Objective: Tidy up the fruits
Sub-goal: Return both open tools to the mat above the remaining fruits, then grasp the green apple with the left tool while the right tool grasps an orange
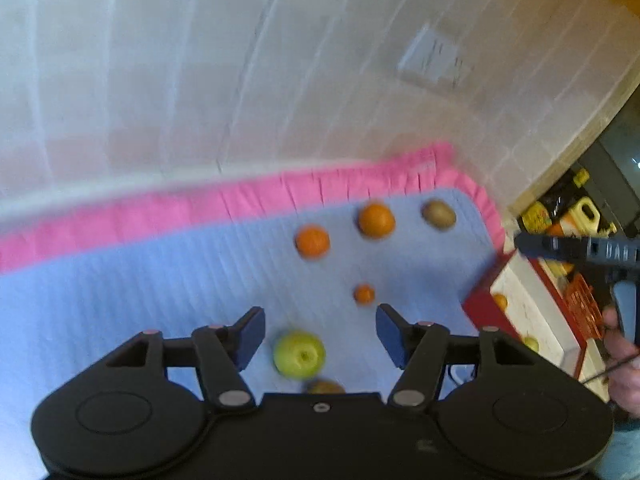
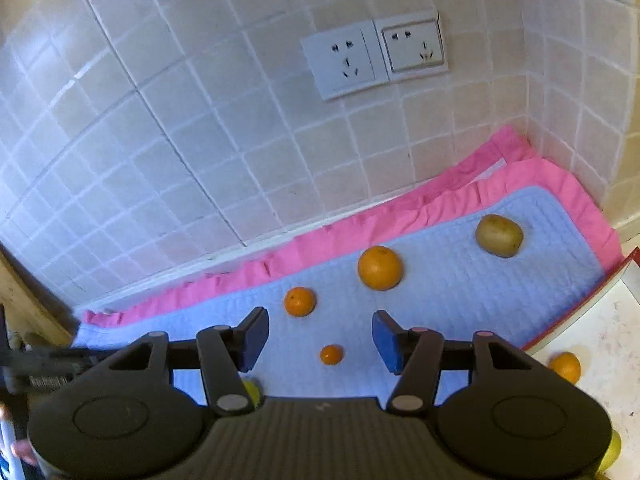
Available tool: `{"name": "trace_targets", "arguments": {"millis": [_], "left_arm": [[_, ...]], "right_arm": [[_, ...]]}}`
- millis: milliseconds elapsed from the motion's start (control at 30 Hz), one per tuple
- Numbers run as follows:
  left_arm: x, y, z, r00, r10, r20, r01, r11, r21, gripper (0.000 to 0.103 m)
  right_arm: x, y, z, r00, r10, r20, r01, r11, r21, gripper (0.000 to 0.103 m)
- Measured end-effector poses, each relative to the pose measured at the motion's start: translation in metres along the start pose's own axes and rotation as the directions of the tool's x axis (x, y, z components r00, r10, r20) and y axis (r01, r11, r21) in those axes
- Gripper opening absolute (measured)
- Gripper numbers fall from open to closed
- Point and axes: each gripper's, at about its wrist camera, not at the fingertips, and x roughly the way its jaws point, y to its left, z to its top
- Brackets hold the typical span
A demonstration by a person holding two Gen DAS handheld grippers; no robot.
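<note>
Tiled wall backs a blue quilted mat (image 2: 460, 292) strewn with fruit. Left gripper (image 1: 320, 336) is wide open and empty; the green apple (image 1: 299, 354) lies between its fingers, toward 6 o'clock. Right gripper (image 2: 320, 338), likewise spread and empty, frames a tiny orange (image 2: 331, 354). No long axis matters.

No legible text was found in either view: raised lettering on the black gripper body (image 1: 600, 250) at the right edge of the left wrist view was too blurred to read
</note>
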Motion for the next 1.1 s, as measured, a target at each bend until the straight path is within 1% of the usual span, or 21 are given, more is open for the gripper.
{"name": "trace_targets", "arguments": {"millis": [67, 133, 233, 300, 367, 400, 533, 600, 667, 700, 733, 767, 800, 900, 967, 1000, 1033, 1100], "left_arm": [[0.024, 0.002, -0.008, 0.999, -0.019, -0.041, 0.019, 1.0, -0.006, 0.076], [0.047, 0.002, -0.014, 0.996, -0.039, -0.077, 0.038, 0.999, -0.003, 0.076], [0.077, 0.005, -0.019, 0.991, -0.025, -0.13, 0.025, 1.0, -0.007, 0.076], [0.094, 0.008, -0.021, 0.985, -0.036, -0.166, 0.035, 0.999, -0.011, 0.077], [0.104, 0.01, -0.022, 0.985, -0.012, -0.17, 0.014, 1.0, 0.009, 0.078], [0.107, 0.011, -0.02, 0.985, -0.001, -0.174, 0.004, 1.0, 0.02, 0.078], [0.119, 0.019, -0.021, 0.975, -0.018, -0.22, 0.022, 1.0, 0.015, 0.078], [0.127, 0.02, -0.024, 0.971, 0.005, -0.239, 0.001, 1.0, 0.025, 0.076], [0.129, 0.019, -0.026, 0.973, 0.009, -0.232, 0.0, 0.999, 0.039, 0.072], [0.128, 0.018, -0.026, 0.975, 0.013, -0.221, -0.002, 0.999, 0.048, 0.068], [0.128, 0.018, -0.026, 0.976, 0.021, -0.218, -0.009, 0.998, 0.055, 0.061], [0.129, 0.017, -0.027, 0.976, 0.029, -0.217, -0.016, 0.998, 0.061, 0.059], [0.128, 0.017, -0.027, 0.977, 0.027, -0.213, -0.013, 0.998, 0.064, 0.059], [0.126, 0.016, -0.029, 0.979, 0.032, -0.201, -0.018, 0.997, 0.07, 0.059], [0.124, 0.015, -0.031, 0.98, 0.036, -0.195, -0.021, 0.997, 0.078, 0.059], [0.124, 0.014, -0.031, 0.98, 0.036, -0.193, -0.021, 0.997, 0.078, 0.059], [0.124, 0.015, -0.031, 0.981, 0.035, -0.193, -0.021, 0.997, 0.076, 0.059], [0.122, 0.016, -0.031, 0.981, 0.033, -0.193, -0.02, 0.997, 0.068, 0.059]], "right_arm": [[0.012, -0.005, 0.005, 0.999, -0.034, -0.014, 0.034, 0.999, 0.017, 0.059], [0.027, -0.015, 0.012, 0.999, -0.035, -0.038, 0.037, 0.998, 0.055, 0.059], [0.052, -0.03, 0.023, 0.998, -0.026, -0.057, 0.033, 0.992, 0.121, 0.06], [0.073, -0.038, 0.029, 0.997, -0.048, -0.068, 0.058, 0.989, 0.14, 0.064], [0.095, -0.043, 0.031, 0.994, -0.075, -0.074, 0.085, 0.984, 0.154, 0.067], [0.107, -0.047, 0.032, 0.993, -0.088, -0.082, 0.101, 0.981, 0.168, 0.067], [0.159, -0.057, 0.035, 0.987, -0.089, -0.135, 0.114, 0.974, 0.194, 0.068], [0.183, -0.059, 0.035, 0.981, -0.111, -0.157, 0.14, 0.971, 0.192, 0.068], [0.2, -0.059, 0.034, 0.978, -0.124, -0.168, 0.156, 0.969, 0.193, 0.068], [0.208, -0.059, 0.033, 0.977, -0.133, -0.167, 0.165, 0.967, 0.193, 0.068], [0.215, -0.058, 0.033, 0.975, -0.141, -0.172, 0.173, 0.967, 0.188, 0.068], [0.221, -0.056, 0.033, 0.974, -0.141, -0.18, 0.174, 0.968, 0.182, 0.068], [0.228, -0.055, 0.033, 0.972, -0.139, -0.187, 0.173, 0.968, 0.182, 0.069], [0.239, -0.052, 0.033, 0.967, -0.172, -0.189, 0.205, 0.964, 0.169, 0.066], [0.244, -0.05, 0.032, 0.964, -0.182, -0.192, 0.213, 0.965, 0.155, 0.066], [0.245, -0.049, 0.032, 0.964, -0.186, -0.192, 0.216, 0.964, 0.153, 0.065], [0.247, -0.049, 0.031, 0.963, -0.192, -0.19, 0.222, 0.963, 0.151, 0.061], [0.247, -0.049, 0.031, 0.962, -0.204, -0.182, 0.232, 0.962, 0.143, 0.059]]}}
